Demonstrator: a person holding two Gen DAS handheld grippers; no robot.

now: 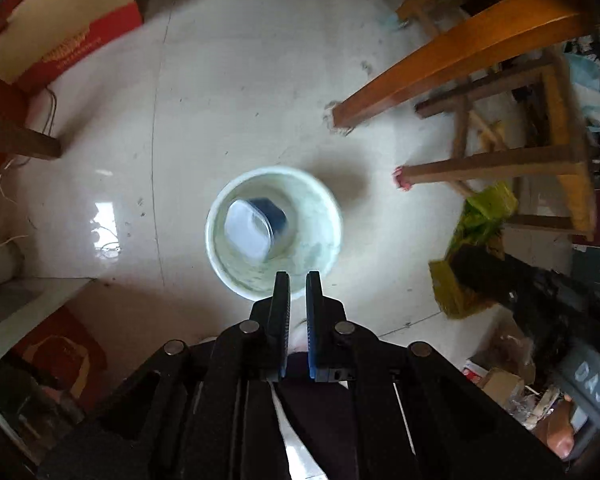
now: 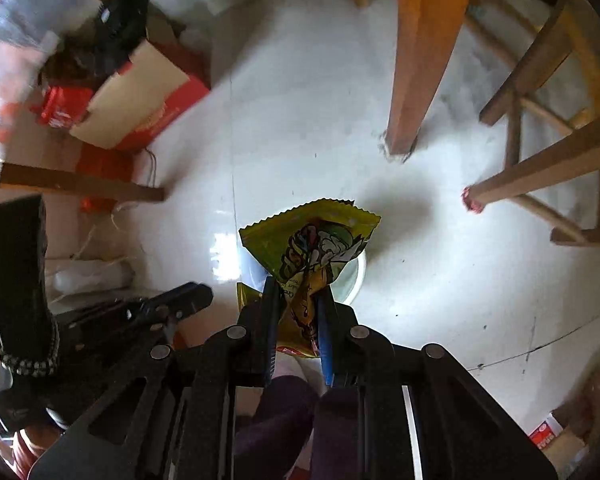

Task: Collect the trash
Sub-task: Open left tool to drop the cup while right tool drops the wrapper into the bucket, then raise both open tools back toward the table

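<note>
Yellow wrapper (image 2: 312, 248) pinched in right claw (image 2: 298, 292), hanging over white bucket (image 1: 324, 216); centring above rim before releasing. Left claw (image 1: 298, 280) closed, carrying nothing.

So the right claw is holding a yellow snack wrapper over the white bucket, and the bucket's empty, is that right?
Not quite. The bucket is not empty: the left wrist view shows a dark blue container with a pale lid lying in its bottom. The rest holds: the right claw is shut on the yellow snack wrapper above the bucket.
</note>
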